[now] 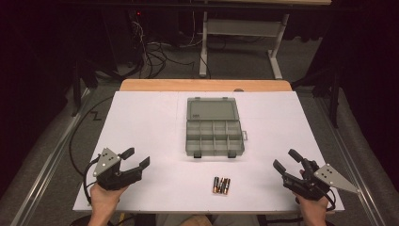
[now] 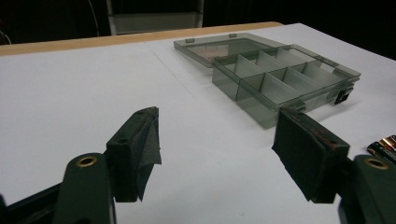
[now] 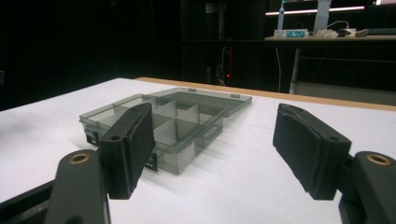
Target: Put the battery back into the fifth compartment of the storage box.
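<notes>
Lying between the two spread, empty grippers, the cluster of small copper-and-black cylindrical batteries [image 1: 221, 185] is found slightly nearer the right gripper [image 1: 288, 160] than the left gripper [image 1: 136, 157], long axes pointing toward the open grey compartmented plastic box [image 1: 214, 133].

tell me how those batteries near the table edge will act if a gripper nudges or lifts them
The batteries are round cylinders lying on their sides, so a nudge would probably roll them. Their shiny casings look slippery, and they are likely heavy for their size.

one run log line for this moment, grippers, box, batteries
left gripper open, empty | right gripper open, empty | clear grey plastic compartment box lid open, empty | small cylindrical batteries on white table, untouched
</notes>
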The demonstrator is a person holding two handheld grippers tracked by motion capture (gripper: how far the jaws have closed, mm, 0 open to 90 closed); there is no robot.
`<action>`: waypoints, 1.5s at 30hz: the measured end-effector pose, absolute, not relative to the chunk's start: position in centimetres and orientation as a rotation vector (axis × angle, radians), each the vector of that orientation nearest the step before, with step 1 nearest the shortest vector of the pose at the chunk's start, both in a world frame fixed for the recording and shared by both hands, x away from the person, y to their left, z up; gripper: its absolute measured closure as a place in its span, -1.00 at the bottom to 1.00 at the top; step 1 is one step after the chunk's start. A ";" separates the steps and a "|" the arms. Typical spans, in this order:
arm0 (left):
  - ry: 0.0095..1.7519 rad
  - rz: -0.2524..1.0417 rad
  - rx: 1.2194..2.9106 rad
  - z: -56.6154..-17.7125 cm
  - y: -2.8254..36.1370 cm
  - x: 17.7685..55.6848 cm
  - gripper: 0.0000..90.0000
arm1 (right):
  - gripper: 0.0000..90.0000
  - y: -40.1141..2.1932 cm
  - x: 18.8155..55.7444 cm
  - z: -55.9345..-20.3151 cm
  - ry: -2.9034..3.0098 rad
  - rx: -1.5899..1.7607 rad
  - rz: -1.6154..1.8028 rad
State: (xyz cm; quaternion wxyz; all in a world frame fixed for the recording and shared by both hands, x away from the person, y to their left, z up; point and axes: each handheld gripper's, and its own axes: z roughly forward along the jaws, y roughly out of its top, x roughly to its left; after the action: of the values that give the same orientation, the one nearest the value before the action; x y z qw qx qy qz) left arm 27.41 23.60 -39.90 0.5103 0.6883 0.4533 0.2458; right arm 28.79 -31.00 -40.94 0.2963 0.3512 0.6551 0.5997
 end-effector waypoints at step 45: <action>1.051 0.310 1.951 -37.2 17.2 31.3 -0.07 | -0.29 -31.1 28.2 -41.0 1.756 0.930 1.551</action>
State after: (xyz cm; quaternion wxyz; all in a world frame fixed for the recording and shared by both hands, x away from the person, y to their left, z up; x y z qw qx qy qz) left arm 31.31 17.23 -37.24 0.4367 0.7844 0.4224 0.1247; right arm 28.21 -31.05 -41.01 0.3056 0.3513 0.6634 0.5858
